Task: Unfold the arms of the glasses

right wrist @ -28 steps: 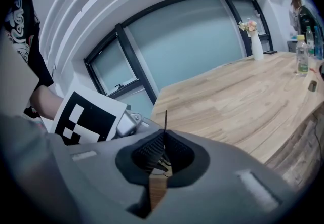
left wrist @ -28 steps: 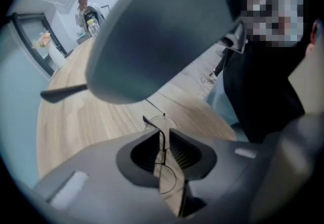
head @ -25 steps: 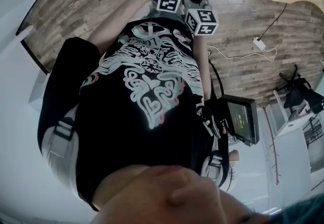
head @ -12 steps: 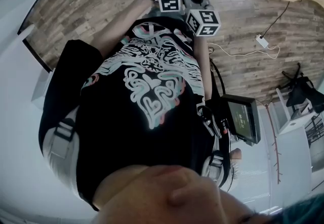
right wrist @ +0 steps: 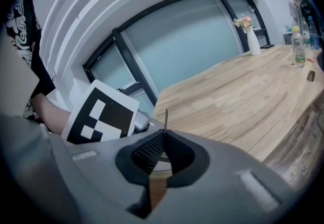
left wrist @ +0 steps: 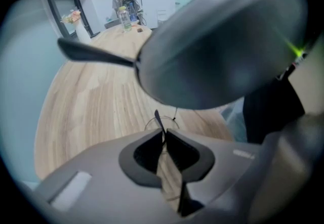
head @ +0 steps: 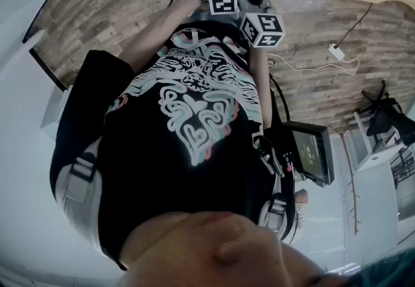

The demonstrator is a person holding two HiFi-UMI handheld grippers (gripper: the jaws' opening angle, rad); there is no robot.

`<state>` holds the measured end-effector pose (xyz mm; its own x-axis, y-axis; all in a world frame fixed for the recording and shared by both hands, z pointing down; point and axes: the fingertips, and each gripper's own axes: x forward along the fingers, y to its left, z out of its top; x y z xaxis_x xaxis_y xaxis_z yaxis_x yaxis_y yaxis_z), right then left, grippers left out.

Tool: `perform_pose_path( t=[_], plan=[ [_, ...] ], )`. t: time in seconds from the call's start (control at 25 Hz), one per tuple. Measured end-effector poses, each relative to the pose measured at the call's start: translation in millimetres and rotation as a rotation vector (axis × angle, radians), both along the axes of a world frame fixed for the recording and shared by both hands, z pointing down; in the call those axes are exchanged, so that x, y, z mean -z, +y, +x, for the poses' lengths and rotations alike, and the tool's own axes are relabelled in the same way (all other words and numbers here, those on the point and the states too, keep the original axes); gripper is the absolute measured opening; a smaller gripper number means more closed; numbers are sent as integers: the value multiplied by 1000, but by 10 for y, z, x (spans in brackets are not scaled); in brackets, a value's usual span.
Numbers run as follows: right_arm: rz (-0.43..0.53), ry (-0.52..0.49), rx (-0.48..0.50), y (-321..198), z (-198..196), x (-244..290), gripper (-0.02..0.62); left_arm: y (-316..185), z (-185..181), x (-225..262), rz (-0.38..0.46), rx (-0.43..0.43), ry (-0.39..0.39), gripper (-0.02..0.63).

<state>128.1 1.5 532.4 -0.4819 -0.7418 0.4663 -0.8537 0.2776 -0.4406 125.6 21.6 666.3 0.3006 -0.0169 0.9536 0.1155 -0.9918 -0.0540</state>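
The left tool has just been closing. Its jaws now pinch a thin dark arm of the glasses, which pokes out just past the tips, with a faint wire rim curving right behind it. The right tool has its jaws pressed together on another thin dark strip that stands upright from its tips. The left tool's marker cube sits just beside the right tool. The wooden surface lies beyond both.
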Motion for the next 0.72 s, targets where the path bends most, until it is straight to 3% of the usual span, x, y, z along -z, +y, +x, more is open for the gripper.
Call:
perform_pose_path(
  t=[0.16, 0.32, 0.44, 0.6, 0.72],
  plan=[
    [-2, 20, -22, -15, 74, -16, 6, 56, 26, 23, -109, 23, 39, 11],
    [-4, 30, -36, -17, 153, -30, 6, 40, 12, 228, -261, 117, 148, 10],
    [-4, 53, -31, -10, 161, -51, 6, -137, -62, 507, -313, 205, 208, 10],
    [-7, 63, -33, -13, 182, -72, 6, -99, -73, 682, -518, 334, 366, 9],
    [-14, 72, -53, -17, 271, -85, 6, -270, -143, 904, -690, 525, 529, 11]
  ],
)
